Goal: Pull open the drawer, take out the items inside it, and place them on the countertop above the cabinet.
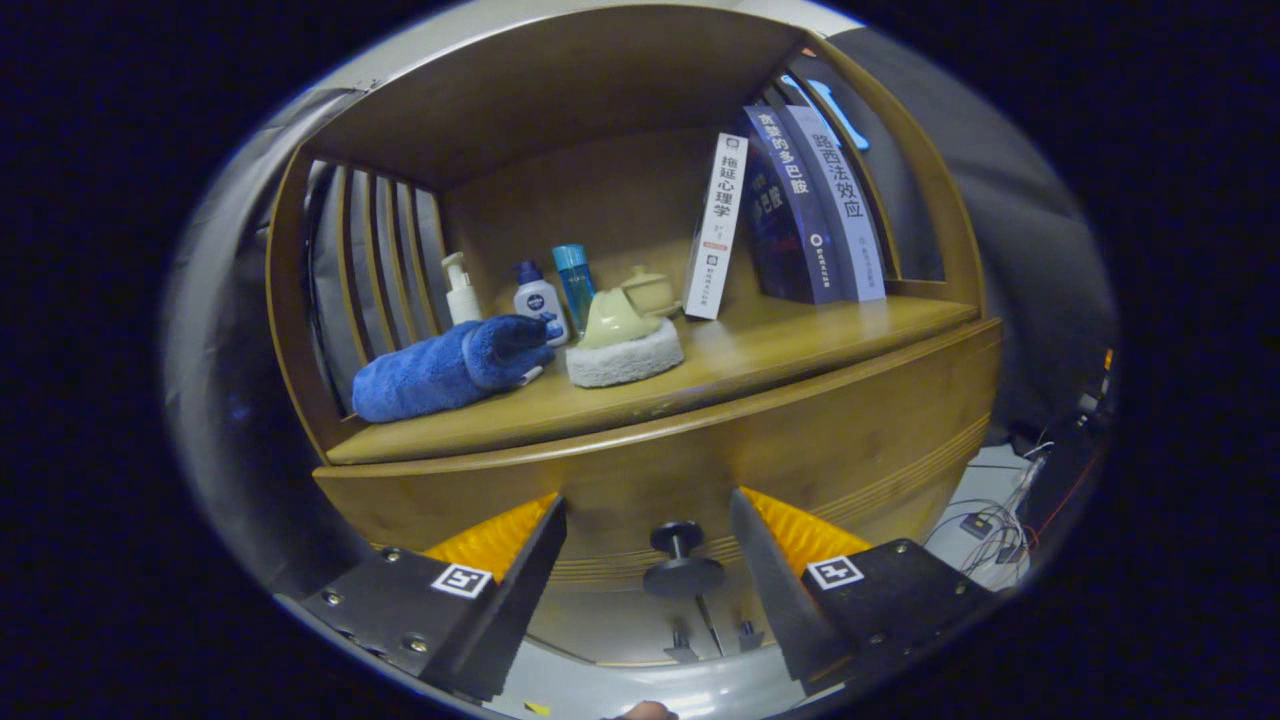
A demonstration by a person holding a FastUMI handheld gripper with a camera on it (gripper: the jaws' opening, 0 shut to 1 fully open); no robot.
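Tool [648, 520] fingers spread around one drawer knob [682, 560], three books [790, 215] above.

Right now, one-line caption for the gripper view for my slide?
Open gripper straddles the closed drawer's knob, not yet gripping; rolled blue towel, bottles and books sit on the countertop above.

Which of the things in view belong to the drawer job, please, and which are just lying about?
For the job: drawer, its knob between the open gripper fingers, countertop.

Lying about: blue towel, sponge, bottles, books.
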